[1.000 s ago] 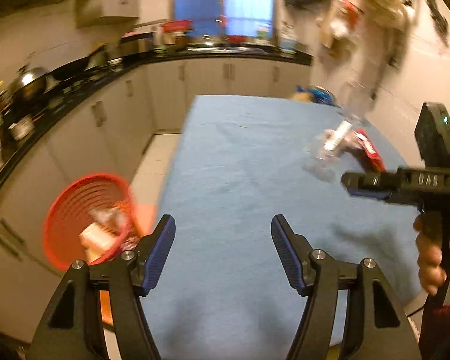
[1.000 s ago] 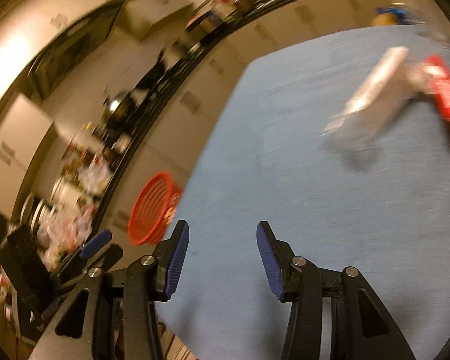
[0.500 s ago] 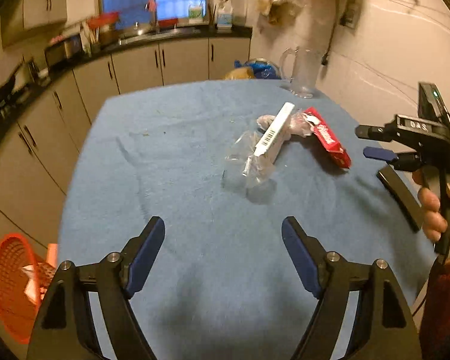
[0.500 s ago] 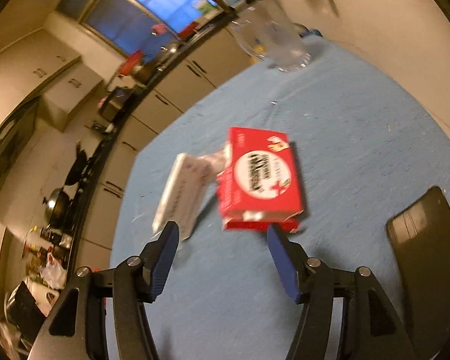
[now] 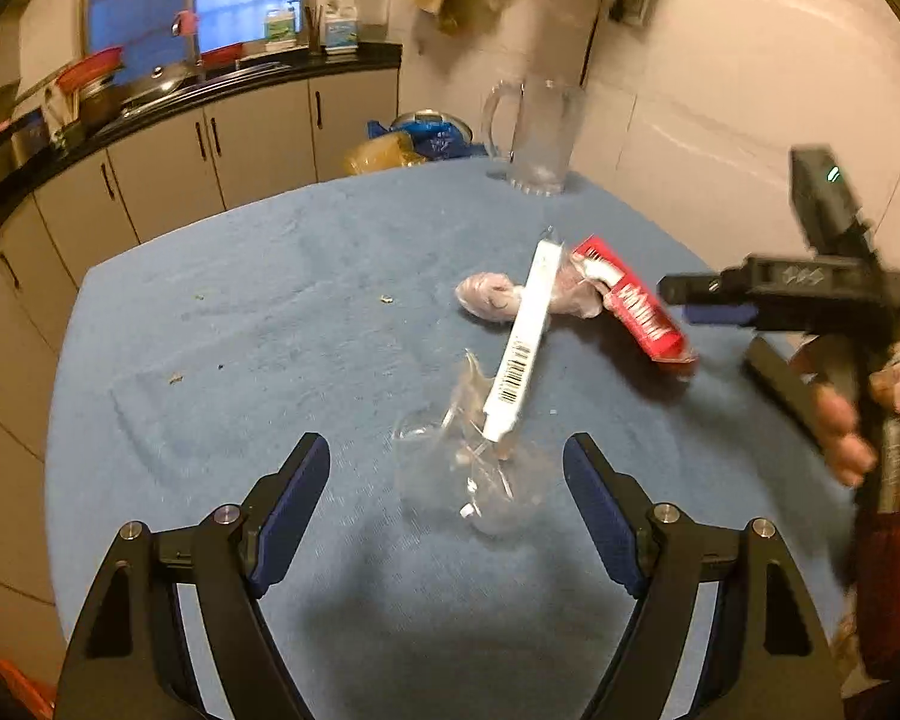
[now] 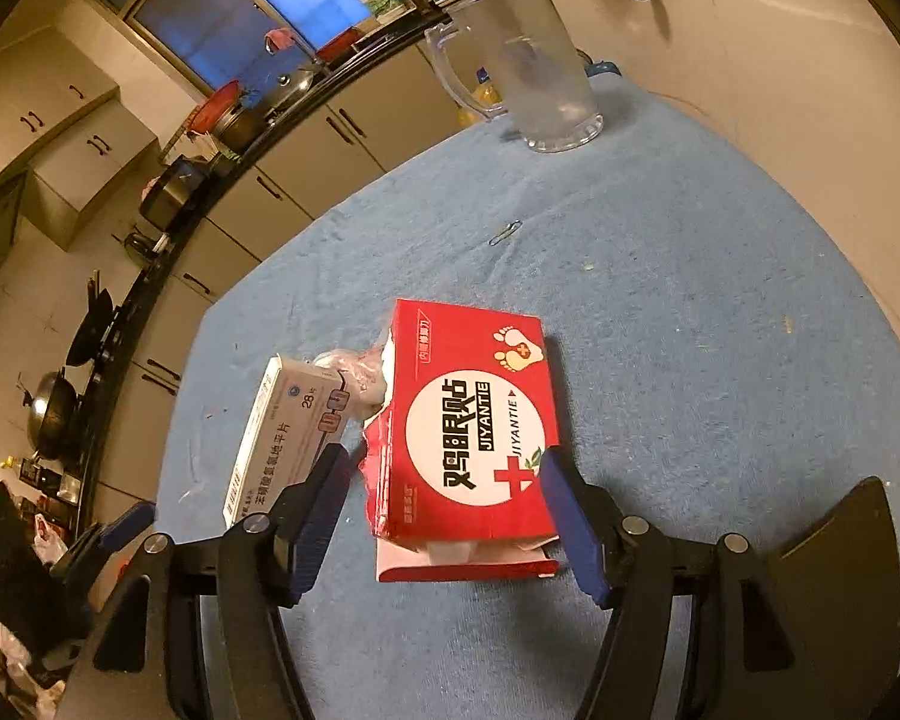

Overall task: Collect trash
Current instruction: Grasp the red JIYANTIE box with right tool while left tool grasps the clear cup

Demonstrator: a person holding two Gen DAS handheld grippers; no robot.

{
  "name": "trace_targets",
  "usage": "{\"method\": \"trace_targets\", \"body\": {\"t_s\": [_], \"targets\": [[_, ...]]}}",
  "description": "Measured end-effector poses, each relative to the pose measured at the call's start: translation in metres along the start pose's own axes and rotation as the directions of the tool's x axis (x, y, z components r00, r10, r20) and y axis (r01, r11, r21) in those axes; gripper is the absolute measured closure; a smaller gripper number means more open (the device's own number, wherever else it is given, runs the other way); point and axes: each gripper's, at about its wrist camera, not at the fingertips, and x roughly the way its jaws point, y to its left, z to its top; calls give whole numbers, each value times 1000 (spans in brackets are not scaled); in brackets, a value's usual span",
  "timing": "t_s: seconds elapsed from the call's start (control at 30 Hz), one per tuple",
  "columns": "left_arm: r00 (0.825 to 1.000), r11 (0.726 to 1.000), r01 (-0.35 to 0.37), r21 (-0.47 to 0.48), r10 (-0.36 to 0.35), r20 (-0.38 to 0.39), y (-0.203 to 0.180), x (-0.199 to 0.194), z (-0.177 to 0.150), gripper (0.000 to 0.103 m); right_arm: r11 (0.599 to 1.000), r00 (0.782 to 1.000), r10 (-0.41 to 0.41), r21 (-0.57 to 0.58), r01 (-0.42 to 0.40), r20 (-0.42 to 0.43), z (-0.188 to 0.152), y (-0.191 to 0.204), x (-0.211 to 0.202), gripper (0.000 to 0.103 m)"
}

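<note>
On the blue table (image 5: 240,312) we hold the left gripper (image 5: 447,507) spread before clear plastic (image 5: 480,468); the right gripper (image 6: 444,501), opening, straddles the red box (image 6: 480,420). Neither piece is collected.

Not much text showing here. The flat red cardboard box with the white circle (image 6: 480,426), sitting mid-frame in the right wrist view, is reading "JIYANTIE" twice in Latin letters beside big Chinese characters, plus a red cross and two little foot icons in its upper right corner. The slim white cardboard medicine box (image 6: 282,432) just left of it is showing "28" and Chinese print too small to make out. In the left wrist view that white box (image 5: 525,339) is showing a barcode near its lower end.
</note>
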Motion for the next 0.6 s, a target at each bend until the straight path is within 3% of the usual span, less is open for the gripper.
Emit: {"method": "trace_targets", "body": {"t_s": [0.07, 0.1, 0.13, 0.17, 0.3, 0.4, 0.6], "targets": [[1000, 1000, -6, 23, 6, -21, -4, 10, -1, 33, 1000, 1000, -6, -2, 6, -1, 0, 1, 3, 33], [1000, 1000, -1, 25, 1, -28, -5, 13, -3, 53, 1000, 1000, -16, -7, 16, -3, 0, 1, 4, 33], [999, 1000, 19, 23, -18, -45, -7, 18, -5, 64, 1000, 1000, -21, -9, 21, -4, 0, 1, 4, 33], [998, 999, 33, 20, -33, -46, -8, 19, -7, 68, 1000, 1000, -27, -12, 27, -4, 1, 2, 5, 33], [999, 999, 43, 20, -43, -20, -18, 14, -19, 74, 998, 998, -55, -31, 56, 4, 4, 5, 6, 32], [999, 999, 38, -10, -38, -17, -24, 6, -30, 93, 994, 996, -89, -66, 89, 6, 4, 14, 9, 31], [1000, 999, 4, -53, -4, -2, -37, -10, -55, 93, 962, 976, -220, -163, 218, 9, 2, 36, 25, 29]]}}
